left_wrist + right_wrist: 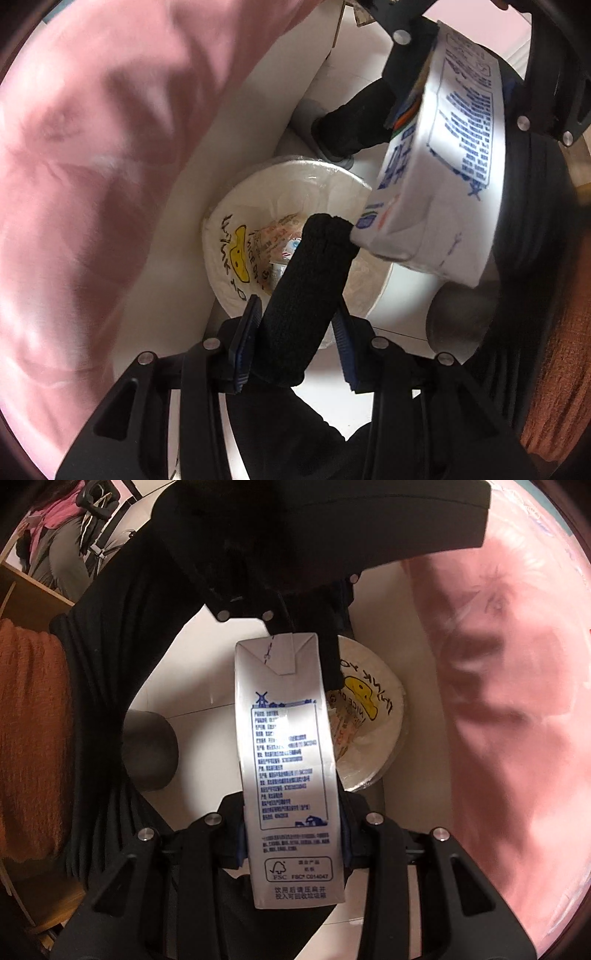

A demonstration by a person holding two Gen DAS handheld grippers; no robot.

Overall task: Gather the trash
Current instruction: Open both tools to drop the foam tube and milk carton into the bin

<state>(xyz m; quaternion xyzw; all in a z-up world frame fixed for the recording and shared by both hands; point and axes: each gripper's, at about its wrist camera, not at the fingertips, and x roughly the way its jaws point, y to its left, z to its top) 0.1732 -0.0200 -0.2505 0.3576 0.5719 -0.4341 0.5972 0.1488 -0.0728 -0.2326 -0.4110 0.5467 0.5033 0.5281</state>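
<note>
- left gripper [295, 339] is pinching a black fabric roll [306, 295], looks like a balled-up sock or sleeve; the roll is sticking out well past the fingertips and its far end is hanging right over the white bin [295, 236] below
- right gripper [291, 834] is clamping a tall white milk carton [288, 760] by its narrow sides, printed panel facing the camera; most of the carton is reaching out beyond the fingers, its folded end farthest from the gripper
- the bin is sitting straight ahead of both grippers, lined with a white bag [236, 254] with a yellow smiley and black scrawl on it; some printed wrappers are already lying inside
- what I'd be worrying about: both loads are heading for the same small opening; in the left view the carton is nearly touching the tip of the roll, so they could be knocking each other and one could be landing on the floor instead
- the carton is being held near one end only, so a bump on the rim could be levering it loose or tipping the bin
- a pink plastic bag [92, 184] is crowding one side of each view, just beside the grippers; it could be snagging a finger
- can't tell how full the bin is under the wrappers; a long carton might be ending up poking out
</note>
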